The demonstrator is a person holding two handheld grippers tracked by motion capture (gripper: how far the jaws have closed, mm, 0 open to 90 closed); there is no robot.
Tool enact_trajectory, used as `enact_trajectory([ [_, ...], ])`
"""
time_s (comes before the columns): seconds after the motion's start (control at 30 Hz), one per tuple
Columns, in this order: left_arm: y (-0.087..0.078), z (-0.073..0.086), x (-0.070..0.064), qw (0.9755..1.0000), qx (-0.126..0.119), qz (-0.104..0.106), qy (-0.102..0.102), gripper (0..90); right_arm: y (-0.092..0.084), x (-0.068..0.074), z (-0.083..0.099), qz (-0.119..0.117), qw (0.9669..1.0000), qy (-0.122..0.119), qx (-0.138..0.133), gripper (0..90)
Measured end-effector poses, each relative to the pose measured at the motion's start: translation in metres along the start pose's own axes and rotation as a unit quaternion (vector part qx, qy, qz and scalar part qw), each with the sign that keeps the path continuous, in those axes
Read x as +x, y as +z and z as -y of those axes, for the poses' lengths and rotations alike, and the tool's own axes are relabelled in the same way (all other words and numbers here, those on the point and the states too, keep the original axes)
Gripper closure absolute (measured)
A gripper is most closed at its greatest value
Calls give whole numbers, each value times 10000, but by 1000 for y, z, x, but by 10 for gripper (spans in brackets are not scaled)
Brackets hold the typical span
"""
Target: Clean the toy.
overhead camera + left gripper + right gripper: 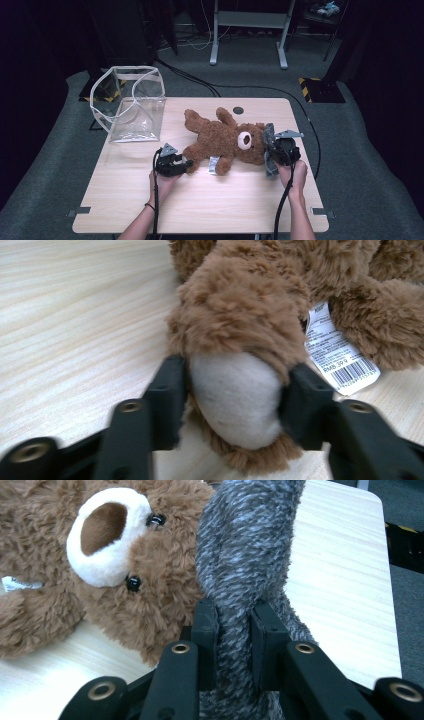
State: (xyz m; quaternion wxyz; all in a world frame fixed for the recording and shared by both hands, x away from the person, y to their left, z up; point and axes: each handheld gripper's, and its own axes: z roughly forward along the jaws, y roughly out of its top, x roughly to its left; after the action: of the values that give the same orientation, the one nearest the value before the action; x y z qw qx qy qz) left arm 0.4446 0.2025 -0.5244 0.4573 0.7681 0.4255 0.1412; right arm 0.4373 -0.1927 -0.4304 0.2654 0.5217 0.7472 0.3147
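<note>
A brown teddy bear [225, 140] lies on its back across the wooden table [200, 205], head toward the right. My left gripper [187, 164] points at its near foot. In the left gripper view, the jaws [235, 385] flank the white sole [235, 400]; the foot keeps its round shape, unsqueezed. A white barcode tag [340, 355] hangs beside it. My right gripper [274, 150] is at the bear's head, shut on a grey knitted cloth [245, 540] that stands up between its pads [235, 615] next to the bear's face [150, 590].
A clear plastic bag with white trim [135, 107] stands open at the table's back left corner. A small dark round hole [238, 110] sits near the back edge. Cables trail from both grippers toward the front edge. Grey carpet surrounds the table.
</note>
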Motion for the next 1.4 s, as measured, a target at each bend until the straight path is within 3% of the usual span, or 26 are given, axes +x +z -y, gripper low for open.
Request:
enact_trajectory([
  [0.17, -7, -4, -8, 9996, 10, -260, 57, 250, -2, -2, 6, -4, 10000, 56, -17, 759],
  [0.3, -15, -12, -19, 9988, -81, -357, 316, 182, -1, -5, 10, -2, 10000, 85, 21, 759],
  [0.57, -18, -27, -41, 9981, -202, -190, 545, 153, 0, -10, 17, 16, 9998, 173, 99, 757],
  [0.8, -2, -30, -67, 9971, 4, 75, 753, 151, 0, -11, 20, 16, 9996, 239, 144, 757],
  [1.0, 22, -27, -89, 9953, 299, 292, 875, 132, 1, -12, 22, 13, 9995, 258, 171, 756],
  [1.2, 37, -28, -100, 9931, 514, 400, 973, 148, 1, -13, 23, 7, 9994, 277, 189, 753],
  [1.4, 46, -33, -108, 9919, 563, 432, 1055, 162, 2, -13, 23, 4, 9994, 289, 175, 753],
])
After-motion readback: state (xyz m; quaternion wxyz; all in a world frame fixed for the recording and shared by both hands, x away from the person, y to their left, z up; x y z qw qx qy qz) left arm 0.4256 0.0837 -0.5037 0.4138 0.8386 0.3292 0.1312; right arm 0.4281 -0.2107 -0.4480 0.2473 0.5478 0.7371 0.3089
